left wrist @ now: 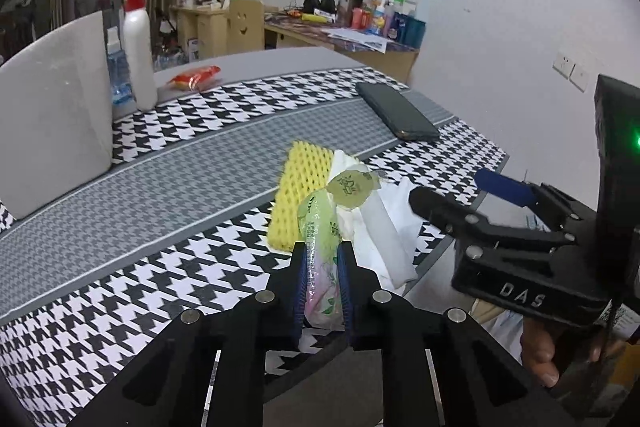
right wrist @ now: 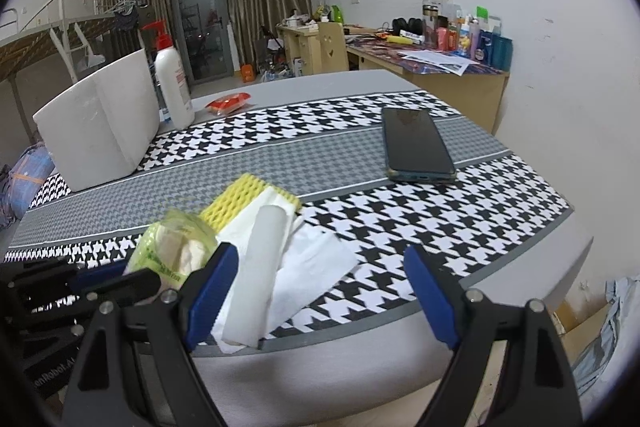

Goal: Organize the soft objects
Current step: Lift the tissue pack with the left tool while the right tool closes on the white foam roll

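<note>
At the near edge of the houndstooth cloth (right wrist: 400,227), a green tissue pack (left wrist: 320,247) is pinched between the blue pads of the left gripper (left wrist: 323,283). Just beside it, a yellow foam net (left wrist: 298,187) and white tissues (right wrist: 288,259) are heaped, touching. The right gripper (right wrist: 320,291) is held wide apart above the tissues, gripping nothing. Farther back a dark phone (right wrist: 416,147) is laid flat on the grey band. At the far side a white box (right wrist: 100,123), a pump bottle (right wrist: 172,87) and what may be a red snack packet (right wrist: 228,103) are seen. A cluttered desk (right wrist: 452,67) is set against the wall.
</note>
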`<state>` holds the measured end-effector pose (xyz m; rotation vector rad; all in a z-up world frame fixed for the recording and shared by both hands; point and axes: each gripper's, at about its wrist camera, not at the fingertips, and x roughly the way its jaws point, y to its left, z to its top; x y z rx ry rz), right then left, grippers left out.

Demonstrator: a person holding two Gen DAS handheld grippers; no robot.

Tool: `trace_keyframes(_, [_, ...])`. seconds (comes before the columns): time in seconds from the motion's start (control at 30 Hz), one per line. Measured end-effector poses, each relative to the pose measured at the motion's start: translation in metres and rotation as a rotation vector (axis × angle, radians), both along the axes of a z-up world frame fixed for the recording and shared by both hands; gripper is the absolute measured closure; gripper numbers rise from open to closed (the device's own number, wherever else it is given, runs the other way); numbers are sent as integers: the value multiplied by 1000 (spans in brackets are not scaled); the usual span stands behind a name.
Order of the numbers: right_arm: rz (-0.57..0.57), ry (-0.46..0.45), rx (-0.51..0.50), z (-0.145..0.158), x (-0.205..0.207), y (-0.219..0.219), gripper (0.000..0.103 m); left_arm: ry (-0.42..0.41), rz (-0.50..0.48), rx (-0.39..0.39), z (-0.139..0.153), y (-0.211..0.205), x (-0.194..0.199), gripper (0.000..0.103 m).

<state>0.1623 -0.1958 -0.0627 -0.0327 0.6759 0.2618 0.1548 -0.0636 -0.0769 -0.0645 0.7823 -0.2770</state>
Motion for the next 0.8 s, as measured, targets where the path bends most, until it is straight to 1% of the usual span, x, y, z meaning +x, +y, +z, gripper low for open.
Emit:
trace_keyframes(0.17, [11,14,-9,-4,3,5,15,31,-36,-3,-8,-3,1,87])
trace_keyframes(0.3, [12,21,-11,-5,3,5,15,42,-36,21,-11,-5,4,87])
trace_keyframes(0.43, [22,30,-8,-7,5,8,15,46,-58,31,-16,-10,7,87])
trace_keyframes(0.53, [24,37,-4,-8,6,10,16,49,-58,33,-19,-11,9,93])
trace_keyframes(0.6, [38,49,-3,-9,6,12,19,48,-61,21,-18,-9,8,94])
trace_keyframes(0.7, [51,66,-10,-13,8,17,27,26,-56,6,-12,-3,5,95])
trace_keyframes(0.8, [61,102,-11,-17,12,20,40,-2,-41,7,-5,4,1,95])
